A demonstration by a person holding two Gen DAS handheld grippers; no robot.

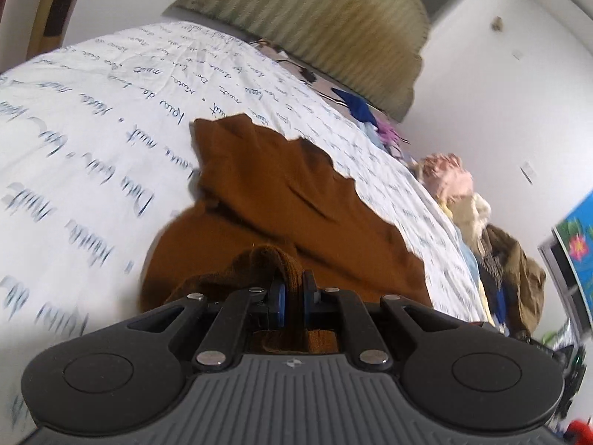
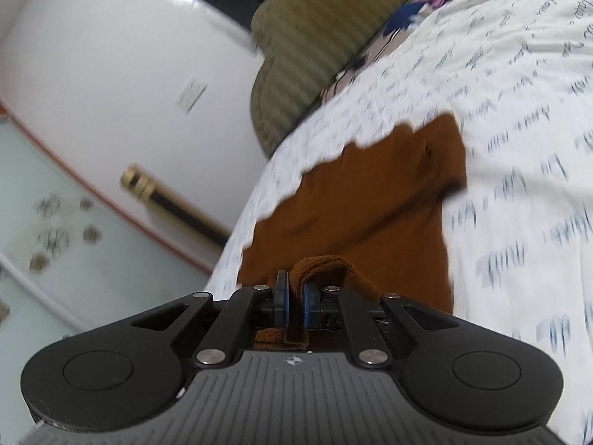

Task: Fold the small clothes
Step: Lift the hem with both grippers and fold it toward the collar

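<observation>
Here, the left gripper [image 1: 292,298] has its fingers pinched tight on a ribbed edge of the brown garment [image 1: 281,200]. The right gripper [image 2: 295,302] pinches another edge. The cloth runs toward 12 o'clock over the bed [image 1: 92,118]. It looks soft, light and floppy, so edges and corners are the best places to hold.

left claw [image 1: 292,296] and right claw [image 2: 294,298] both clamped on fabric
</observation>
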